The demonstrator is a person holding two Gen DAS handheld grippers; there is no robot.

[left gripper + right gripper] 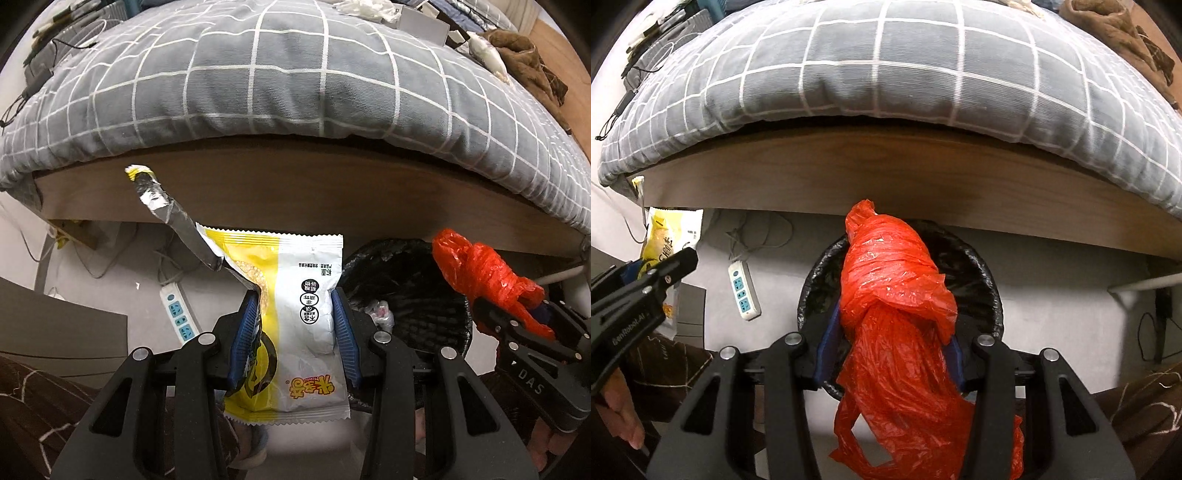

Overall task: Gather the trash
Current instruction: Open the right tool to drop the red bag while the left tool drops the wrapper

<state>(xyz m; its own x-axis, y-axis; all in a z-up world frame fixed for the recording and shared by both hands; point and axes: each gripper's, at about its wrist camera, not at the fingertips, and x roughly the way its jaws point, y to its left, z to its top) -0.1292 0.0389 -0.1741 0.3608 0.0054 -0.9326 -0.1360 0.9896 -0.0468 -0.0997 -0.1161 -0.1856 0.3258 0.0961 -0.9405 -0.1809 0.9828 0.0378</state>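
Observation:
My left gripper [295,325] is shut on a yellow and white snack wrapper [295,295] with a torn silver flap, held above the floor to the left of a black-lined trash bin [410,295]. My right gripper [890,332] is shut on a crumpled red plastic bag [894,295], held right over the bin [982,273]. The red bag [484,273] and right gripper [517,325] also show at the right of the left wrist view. The wrapper [670,236] and left gripper [653,280] show at the left of the right wrist view.
A bed with a grey checked quilt [288,81] and a wooden side board [886,177] stands just behind the bin. A white power strip [743,291] and cables lie on the grey floor to the bin's left. Brown cloth [528,62] and white tissue [365,9] lie on the bed.

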